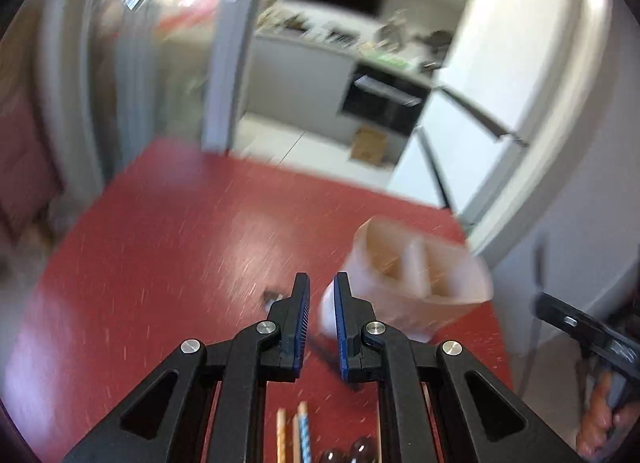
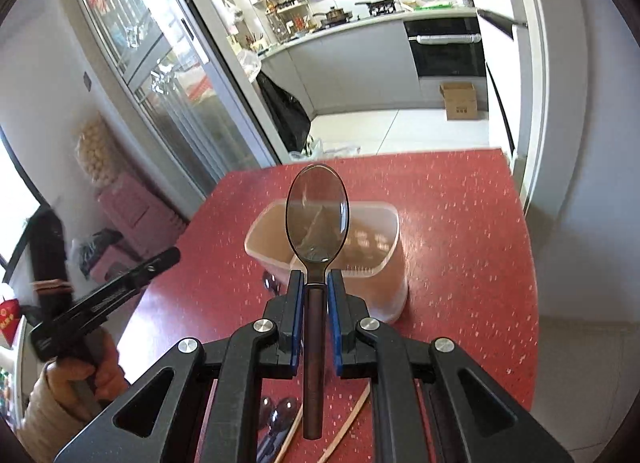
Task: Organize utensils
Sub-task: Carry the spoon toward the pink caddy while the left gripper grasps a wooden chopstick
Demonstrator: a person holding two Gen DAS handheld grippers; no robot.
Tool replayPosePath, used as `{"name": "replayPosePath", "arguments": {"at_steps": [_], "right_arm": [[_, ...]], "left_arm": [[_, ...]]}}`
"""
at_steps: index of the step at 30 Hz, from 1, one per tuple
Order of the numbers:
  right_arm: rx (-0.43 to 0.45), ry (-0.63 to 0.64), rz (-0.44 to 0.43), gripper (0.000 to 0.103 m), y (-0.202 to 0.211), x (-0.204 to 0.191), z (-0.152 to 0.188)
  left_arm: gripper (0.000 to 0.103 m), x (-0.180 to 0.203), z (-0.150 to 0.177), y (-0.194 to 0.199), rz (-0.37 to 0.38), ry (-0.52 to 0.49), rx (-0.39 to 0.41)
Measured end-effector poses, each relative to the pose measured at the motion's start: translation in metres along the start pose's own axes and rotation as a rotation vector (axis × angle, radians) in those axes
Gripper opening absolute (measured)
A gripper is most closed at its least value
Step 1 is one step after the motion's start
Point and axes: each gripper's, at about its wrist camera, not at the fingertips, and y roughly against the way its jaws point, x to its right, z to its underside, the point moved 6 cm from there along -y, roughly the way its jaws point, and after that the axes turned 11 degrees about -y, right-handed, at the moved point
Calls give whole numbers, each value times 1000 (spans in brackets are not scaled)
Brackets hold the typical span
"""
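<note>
Right gripper (image 2: 313, 283) fingers clamp spoon (image 2: 317, 215) upright above bin (image 2: 384, 263), right view only. Left gripper (image 1: 322, 287) fingers narrowly apart, empty; chopsticks (image 1: 296, 435) on red surface (image 1: 180, 243) below.

the right gripper (image 2: 312, 283) clamped a dark-handled spoon (image 2: 316, 219) by its neck, bowl pointing straight ahead beyond the fingertips. just past and below the bowl stood a translucent utensil holder (image 2: 376, 263) on the red table (image 2: 460, 243). more spoons (image 2: 280, 419) and chopsticks (image 2: 344, 427) lay beneath the claw. off to its left, the left gripper (image 2: 168, 259) hovered in a hand (image 2: 80, 379).
</note>
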Motion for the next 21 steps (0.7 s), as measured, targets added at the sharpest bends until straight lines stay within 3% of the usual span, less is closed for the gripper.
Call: {"name": "replayPosePath", "arguments": {"at_steps": [1,2,3,4,5,9,12,15,21], "right_arm": [[-14,-8,-1,13,0,3,7],[-28,-20,-5,13,-2,8,12],[-41,-30,-11,13,-2,10,18],[-48,-36,-14,13,-1,13,22],[-57,-41,-13,13,-1,16,28],[-75,-31,-4,13,3,22,47],[-95,-23,-5,13,3,23,60],[-107,-13,-1,13,2,23,71],[-118,-5,-2,13,-1,19,78]], "left_arm": [[42,-5,8,-6,1,35,-29],[53,-14,21,-16,4,85,-78],[84,-20,32,-25,5,114,-122],[100,-21,44,-30,-2,117,-147],[103,-22,51,-33,-15,101,-167],[103,-11,94,-31,-94,-103,-237],[103,-15,121,-27,-150,-196,-288],[98,-23,142,-26,-139,-215,-352],[96,-18,166,-27,-101,-256,-406]]}}
